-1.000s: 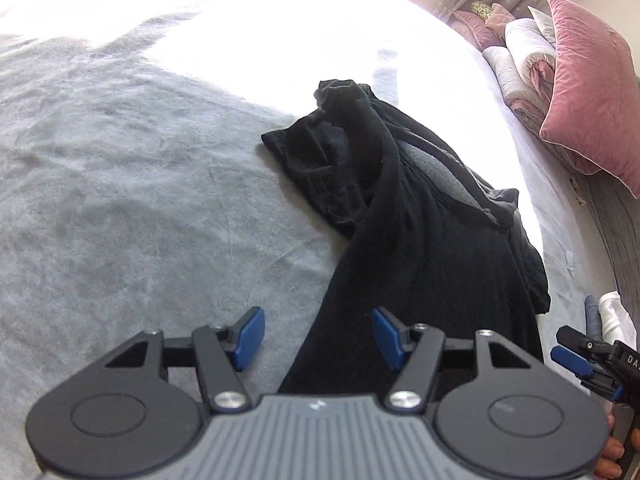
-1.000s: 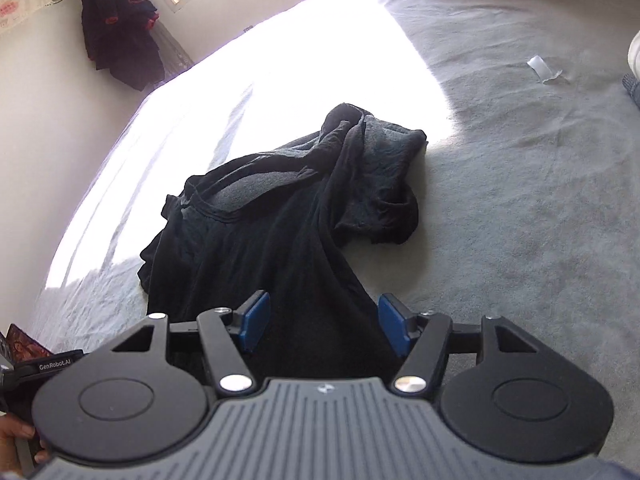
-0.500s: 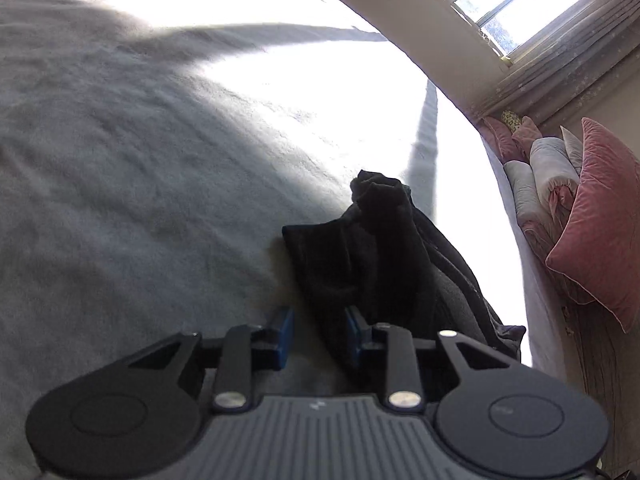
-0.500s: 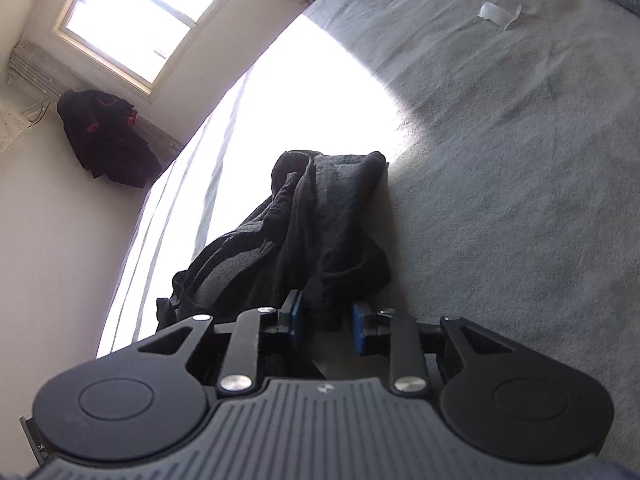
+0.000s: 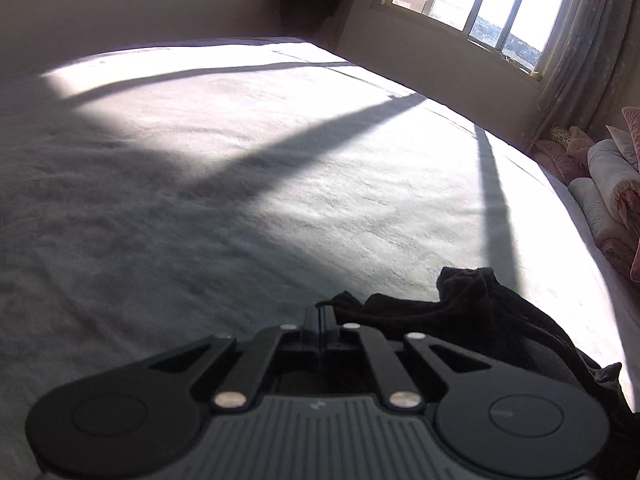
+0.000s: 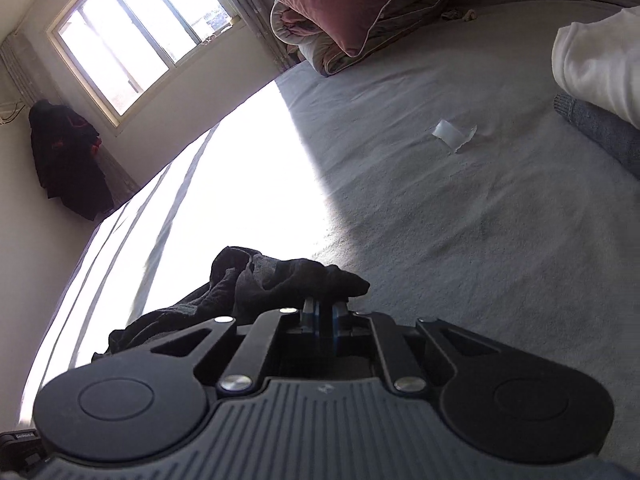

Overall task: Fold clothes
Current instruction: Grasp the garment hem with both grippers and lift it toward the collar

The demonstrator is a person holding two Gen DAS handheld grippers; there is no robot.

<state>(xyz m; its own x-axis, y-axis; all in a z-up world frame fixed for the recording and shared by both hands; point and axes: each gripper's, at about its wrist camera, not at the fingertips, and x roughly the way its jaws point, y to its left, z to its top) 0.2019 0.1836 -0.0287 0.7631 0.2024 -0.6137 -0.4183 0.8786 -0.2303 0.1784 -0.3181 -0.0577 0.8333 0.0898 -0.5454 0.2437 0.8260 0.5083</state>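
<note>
A crumpled black garment (image 5: 460, 312) lies on the grey bed (image 5: 240, 208). My left gripper (image 5: 321, 312) is shut on its edge at the garment's left end, with cloth trailing off to the right. In the right wrist view the same black garment (image 6: 256, 280) bunches just ahead of my right gripper (image 6: 323, 308), which is shut on its near right edge. The pinched cloth between the pads is mostly hidden by the fingers.
Pink pillows and rolled bedding (image 5: 600, 184) are at the bed's head, also in the right wrist view (image 6: 340, 4). A white garment (image 6: 600, 64) and grey folded cloth (image 6: 600, 132) lie at right. A small white scrap (image 6: 454, 134) lies on the bed. A dark coat (image 6: 66, 160) hangs by the window.
Both grippers went from wide open over the garment to shut on its edges. Both views have tilted up toward the window and wall.
</note>
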